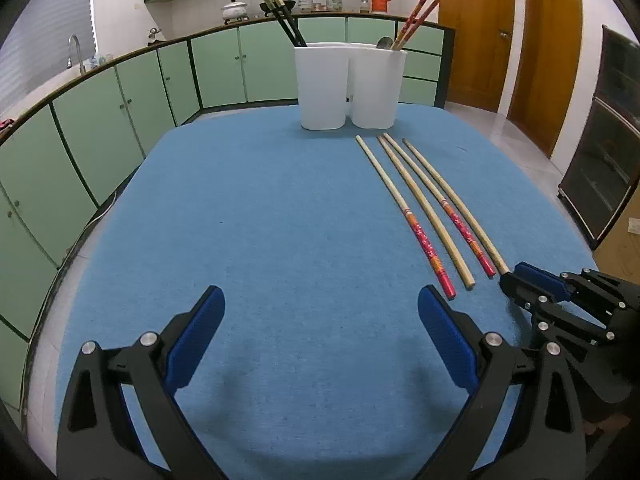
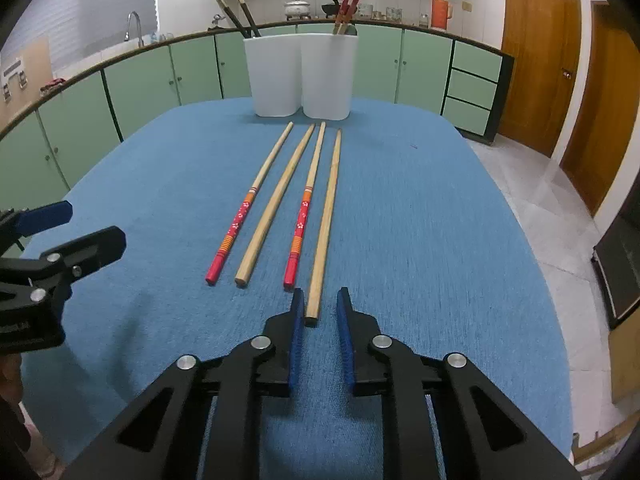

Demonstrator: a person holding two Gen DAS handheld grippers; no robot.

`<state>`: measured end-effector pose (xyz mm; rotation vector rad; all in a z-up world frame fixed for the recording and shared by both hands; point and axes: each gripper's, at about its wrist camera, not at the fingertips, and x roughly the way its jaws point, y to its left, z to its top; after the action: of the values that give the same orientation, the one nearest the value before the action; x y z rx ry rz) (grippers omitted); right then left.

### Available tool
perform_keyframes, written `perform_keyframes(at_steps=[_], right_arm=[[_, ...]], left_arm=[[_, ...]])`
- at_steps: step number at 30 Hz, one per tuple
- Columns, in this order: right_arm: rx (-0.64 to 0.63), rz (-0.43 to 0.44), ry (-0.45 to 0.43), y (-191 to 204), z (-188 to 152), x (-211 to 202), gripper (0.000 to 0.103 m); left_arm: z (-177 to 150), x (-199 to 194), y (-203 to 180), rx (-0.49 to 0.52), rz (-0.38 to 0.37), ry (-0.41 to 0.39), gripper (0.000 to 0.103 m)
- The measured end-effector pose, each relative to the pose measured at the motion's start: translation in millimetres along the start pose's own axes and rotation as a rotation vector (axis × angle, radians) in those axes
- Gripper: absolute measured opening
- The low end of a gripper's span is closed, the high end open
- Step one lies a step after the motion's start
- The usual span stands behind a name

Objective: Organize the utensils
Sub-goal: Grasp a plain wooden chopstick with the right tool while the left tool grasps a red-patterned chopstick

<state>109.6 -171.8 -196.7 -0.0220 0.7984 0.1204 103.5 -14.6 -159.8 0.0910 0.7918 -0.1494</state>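
4 chopsticks lay side by side on the blue table (image 2: 400, 240), before the white holder (image 2: 300, 76). The right gripper (image 2: 319, 308) stood narrowed around the butt of the rightmost plain chopstick (image 2: 326, 216), a gap visible at each pad; no grip confirmed. The left gripper (image 1: 320, 304) stood wide, holding nothing. The chopstick appeared light, stiff and smooth, likely to pivot; a hold further from the butt seemed advisable. Only the left wrist view showed a spoon (image 1: 385, 43) in the holder.

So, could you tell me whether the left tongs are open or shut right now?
Open. In the left wrist view the left tongs stand wide apart over the bare blue cloth, with nothing between them.
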Motion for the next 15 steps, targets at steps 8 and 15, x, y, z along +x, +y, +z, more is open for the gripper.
perform_keyframes(at_steps=[8,15], right_arm=[[0.073,0.022,0.002,-17.5,0.0,-3.2,0.006],[0.127,0.010,-0.017,-40.0,4.6,-10.9,0.006]], left_arm=[[-0.9,2.6,-18.6,0.022,-0.047,0.011,0.094],[0.3,13.7,-33.5,0.006,-0.074,0.029,0.094]])
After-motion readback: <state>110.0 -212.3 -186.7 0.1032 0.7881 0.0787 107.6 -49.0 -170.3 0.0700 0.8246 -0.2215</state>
